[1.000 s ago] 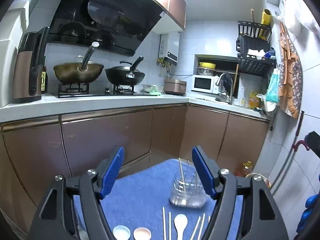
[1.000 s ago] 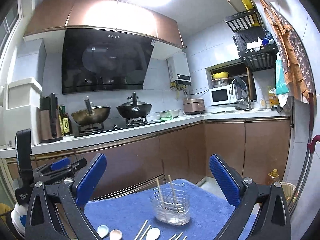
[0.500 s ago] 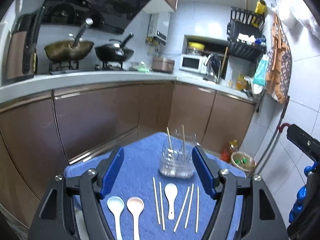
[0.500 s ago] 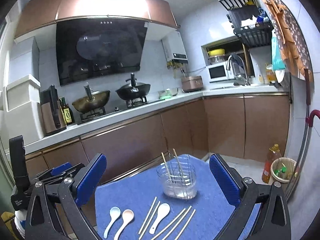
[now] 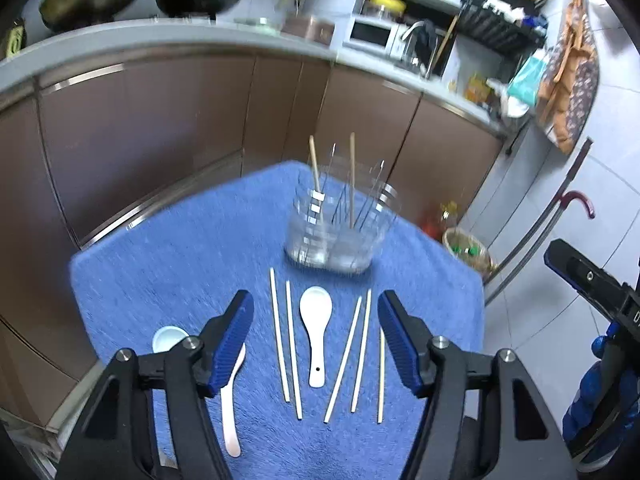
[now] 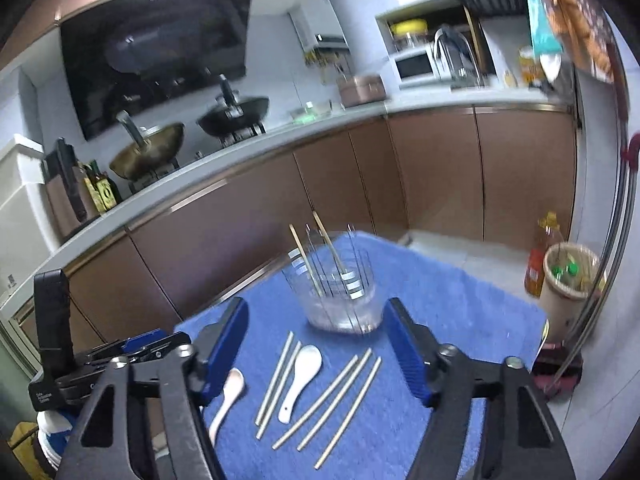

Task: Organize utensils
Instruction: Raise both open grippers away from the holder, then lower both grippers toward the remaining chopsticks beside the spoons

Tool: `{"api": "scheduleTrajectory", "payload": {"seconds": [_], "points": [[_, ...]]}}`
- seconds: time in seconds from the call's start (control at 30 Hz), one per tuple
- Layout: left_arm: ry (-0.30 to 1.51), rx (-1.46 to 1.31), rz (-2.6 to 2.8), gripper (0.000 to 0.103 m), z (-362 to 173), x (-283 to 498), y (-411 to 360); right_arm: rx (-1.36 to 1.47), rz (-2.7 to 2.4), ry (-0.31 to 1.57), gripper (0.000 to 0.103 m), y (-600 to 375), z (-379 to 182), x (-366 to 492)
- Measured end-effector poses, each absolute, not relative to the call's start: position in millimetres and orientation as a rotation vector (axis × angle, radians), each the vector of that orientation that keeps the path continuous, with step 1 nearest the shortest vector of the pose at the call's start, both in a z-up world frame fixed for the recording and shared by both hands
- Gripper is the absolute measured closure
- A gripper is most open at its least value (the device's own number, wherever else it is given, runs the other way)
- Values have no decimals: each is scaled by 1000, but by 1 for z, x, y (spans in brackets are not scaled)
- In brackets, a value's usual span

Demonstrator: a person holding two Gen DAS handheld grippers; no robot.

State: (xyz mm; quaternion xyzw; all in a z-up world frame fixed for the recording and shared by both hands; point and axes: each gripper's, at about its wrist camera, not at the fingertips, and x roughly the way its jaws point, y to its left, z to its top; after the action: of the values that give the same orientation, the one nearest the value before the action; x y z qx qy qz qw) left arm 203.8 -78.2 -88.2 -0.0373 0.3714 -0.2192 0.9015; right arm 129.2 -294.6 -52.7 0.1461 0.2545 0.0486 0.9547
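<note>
Utensils (image 5: pixel 316 336) lie blurred; left fingers (image 5: pixel 232 340) hide one spoon (image 5: pixel 234 412).

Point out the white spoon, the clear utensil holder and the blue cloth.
white spoon (image 5: pixel 315 307): left wrist view, on its bowl.
clear utensil holder (image 5: pixel 340 236): left wrist view, on its front wall.
blue cloth (image 6: pixel 460 320): right wrist view, bare part.

Brown glossy cabinet doors (image 6: pixel 436 176) run across the middle of the frame under a pale grey L-shaped counter (image 6: pixel 432 100). At upper left a black slanted range hood (image 6: pixel 156 52) hangs over two woks. White wall tiles (image 5: pixel 600 168) fill the right edge; a white microwave (image 6: pixel 416 66) sits upper right.
</note>
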Motion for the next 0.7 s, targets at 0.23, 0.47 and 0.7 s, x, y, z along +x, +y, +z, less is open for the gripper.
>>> {"api": "scheduleTrajectory", "payload": {"seconds": [0.23,0.47,0.7], "points": [[915,-102,-465,52,-128,244,-90,316,82,637,49,-302,-88,154],[1061,-131,-458,67,-165,281,-99,342,84,729,52,-311,-118,176],[1157,-169,-427,75,-195,318,-108,360,93,800,52,-315,-147,192]]}}
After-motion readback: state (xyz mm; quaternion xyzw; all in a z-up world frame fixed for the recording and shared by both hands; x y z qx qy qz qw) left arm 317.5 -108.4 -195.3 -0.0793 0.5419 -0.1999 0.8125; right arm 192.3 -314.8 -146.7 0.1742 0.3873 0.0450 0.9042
